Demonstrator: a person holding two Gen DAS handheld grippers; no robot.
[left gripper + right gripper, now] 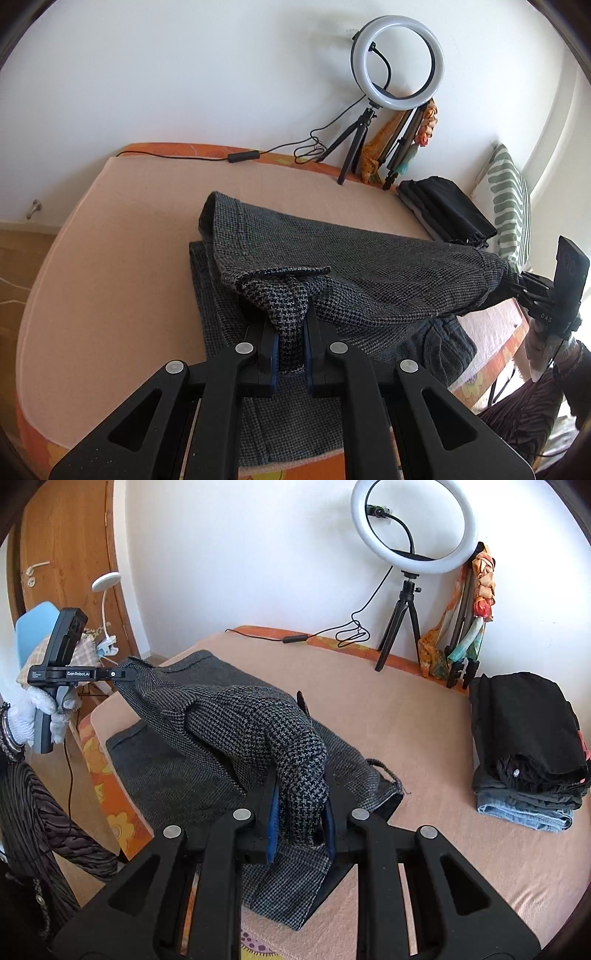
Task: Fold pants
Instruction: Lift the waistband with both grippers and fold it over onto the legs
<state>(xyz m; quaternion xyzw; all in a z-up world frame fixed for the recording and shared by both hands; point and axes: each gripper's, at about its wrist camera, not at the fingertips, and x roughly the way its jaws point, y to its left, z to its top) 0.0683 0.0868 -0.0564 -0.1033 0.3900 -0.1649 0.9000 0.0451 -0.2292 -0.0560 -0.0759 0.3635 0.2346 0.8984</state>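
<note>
Grey houndstooth pants point(351, 266) lie on a pink-covered bed point(110, 258), with one layer lifted and stretched between both grippers. My left gripper point(290, 328) is shut on a bunched edge of the pants. It also shows in the right wrist view point(123, 674), at the far left, clamped on the raised edge. My right gripper point(301, 805) is shut on a bunched fold of the pants point(258, 731). It also shows in the left wrist view point(517, 280), at the right, holding the other end of the lifted layer.
A stack of folded dark clothes and jeans point(528, 746) sits on the bed at the right. A ring light on a tripod point(410, 531) stands at the far edge by the wall, its cable point(295, 638) on the bed. A striped pillow point(506, 199) is far right.
</note>
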